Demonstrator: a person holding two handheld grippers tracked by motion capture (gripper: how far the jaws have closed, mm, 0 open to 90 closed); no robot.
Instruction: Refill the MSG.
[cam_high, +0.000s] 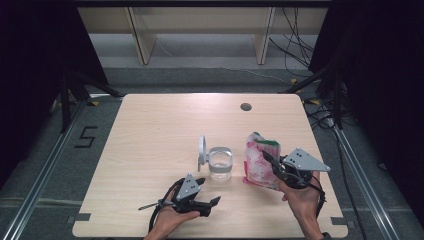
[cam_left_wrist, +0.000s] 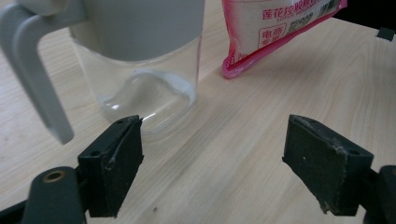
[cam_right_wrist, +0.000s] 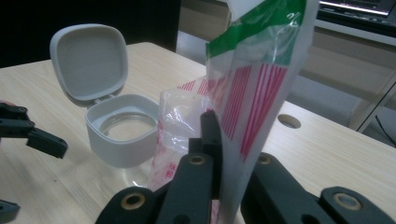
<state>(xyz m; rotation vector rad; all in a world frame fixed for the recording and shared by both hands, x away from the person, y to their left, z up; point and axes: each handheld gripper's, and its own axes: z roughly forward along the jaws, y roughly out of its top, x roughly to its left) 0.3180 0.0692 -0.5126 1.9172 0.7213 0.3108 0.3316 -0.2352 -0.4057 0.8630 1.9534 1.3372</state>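
Right up close, the left tool (cam_left_wrist: 212, 158) has its two black jaws spread wide with nothing between them, low over the worktop (cam_high: 150, 130) and looking straight at the base of the clear jar (cam_left_wrist: 144, 88). The jar stands near the middle of the worktop, grey collar on top, its hinged lid (cam_right_wrist: 88, 60) flipped back and standing upright behind the mouth, so the opening is free. It looks empty, though the glass makes that hard to call.

Over to the right tool (cam_right_wrist: 224, 154): jaws pressed together on the pink-and-white pouch (cam_high: 260, 162), pinching it partway up one edge. The pouch stands upright just to the right of the jar, near it but not touching, its bottom on or barely off the worktop. In the right gripper view the green-striped top of the pouch rises above the jaws; I cannot tell whether that top is cut open.

My read is that this is the set-up for filling: pouch in hand, jar waiting. Next, the left tool likely closes on the jar body to steady it, while the right lifts and tips the pouch so its top comes over the mouth. The thin film may buckle or slip in the pinch, so a slow tilt is wise.
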